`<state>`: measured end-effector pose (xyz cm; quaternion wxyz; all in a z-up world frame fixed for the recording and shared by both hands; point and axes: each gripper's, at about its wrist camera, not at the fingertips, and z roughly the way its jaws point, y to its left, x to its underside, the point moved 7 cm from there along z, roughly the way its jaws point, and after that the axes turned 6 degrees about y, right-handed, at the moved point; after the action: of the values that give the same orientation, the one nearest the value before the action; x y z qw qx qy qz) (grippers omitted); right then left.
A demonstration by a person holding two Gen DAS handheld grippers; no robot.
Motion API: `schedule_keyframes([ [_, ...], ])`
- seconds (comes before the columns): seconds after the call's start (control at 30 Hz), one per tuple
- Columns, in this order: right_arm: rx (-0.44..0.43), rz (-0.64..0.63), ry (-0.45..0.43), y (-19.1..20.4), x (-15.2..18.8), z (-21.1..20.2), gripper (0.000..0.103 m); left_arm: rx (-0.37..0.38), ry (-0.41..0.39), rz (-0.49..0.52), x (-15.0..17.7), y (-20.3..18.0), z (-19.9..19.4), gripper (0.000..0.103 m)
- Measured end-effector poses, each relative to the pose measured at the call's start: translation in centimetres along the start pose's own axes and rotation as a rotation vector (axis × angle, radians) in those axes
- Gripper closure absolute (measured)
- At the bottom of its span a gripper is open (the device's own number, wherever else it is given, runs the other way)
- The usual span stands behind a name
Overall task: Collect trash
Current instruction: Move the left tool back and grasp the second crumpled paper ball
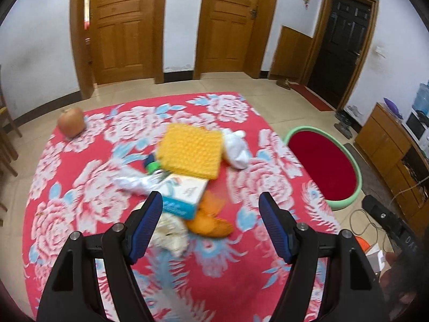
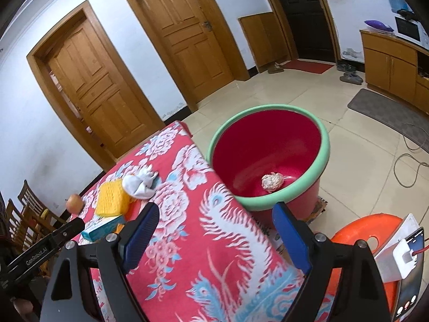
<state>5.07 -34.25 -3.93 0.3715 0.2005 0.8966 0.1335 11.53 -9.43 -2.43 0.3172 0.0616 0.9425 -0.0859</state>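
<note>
The left tool (image 1: 211, 204) stands released with nothing between its blue pads, poised over the clutter in the middle of the counter (image 1: 80, 187) with its red flowered cloth; the right tool (image 2: 215, 216) is likewise released and empty, near the counter's edge beside the red basin (image 2: 268, 145) with the green rim, which stands on the floor just off the counter. One crumpled wad (image 2: 273, 183) already lies in the bottom of that basin; the rest of the trash is on the counter: a crumpled paper ball (image 1: 171, 232) nearest the left tool, orange peel (image 1: 211, 221) just beside it, a crumpled white wrapper (image 1: 134, 182) and a white tissue lump (image 1: 236, 147) farther on. Mixed among these are a yellow bumpy sponge (image 1: 191, 151), a small blue-and-white box (image 1: 185, 193) and a green-capped item (image 1: 152, 165) half hidden under the sponge; an apple (image 1: 71, 124) sits well apart at the far corner. The risk, as I judge it, is in the crowding; the peel touches the box and the paper ball, so a wide pinch could drag the box along or nip only a loose flap that tears or slips; light scraps may also drop short of the basin, since it sits lower than the counter; whether the box or sponge counts as trash I cannot tell.
</note>
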Motion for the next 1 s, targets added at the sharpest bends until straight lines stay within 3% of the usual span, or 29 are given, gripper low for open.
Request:
schedule_keyframes([
  [0.37,-0.006,-0.033,0.060,1.6,1.9,1.6,0.014,-0.048,0.053,-0.084,2.4,4.6,1.8,0.029],
  [1.0,0.008,-0.029,0.120,1.3,3.1,3.5,0.013,-0.059,0.139,-0.138,3.9,6.6,6.1,0.029],
])
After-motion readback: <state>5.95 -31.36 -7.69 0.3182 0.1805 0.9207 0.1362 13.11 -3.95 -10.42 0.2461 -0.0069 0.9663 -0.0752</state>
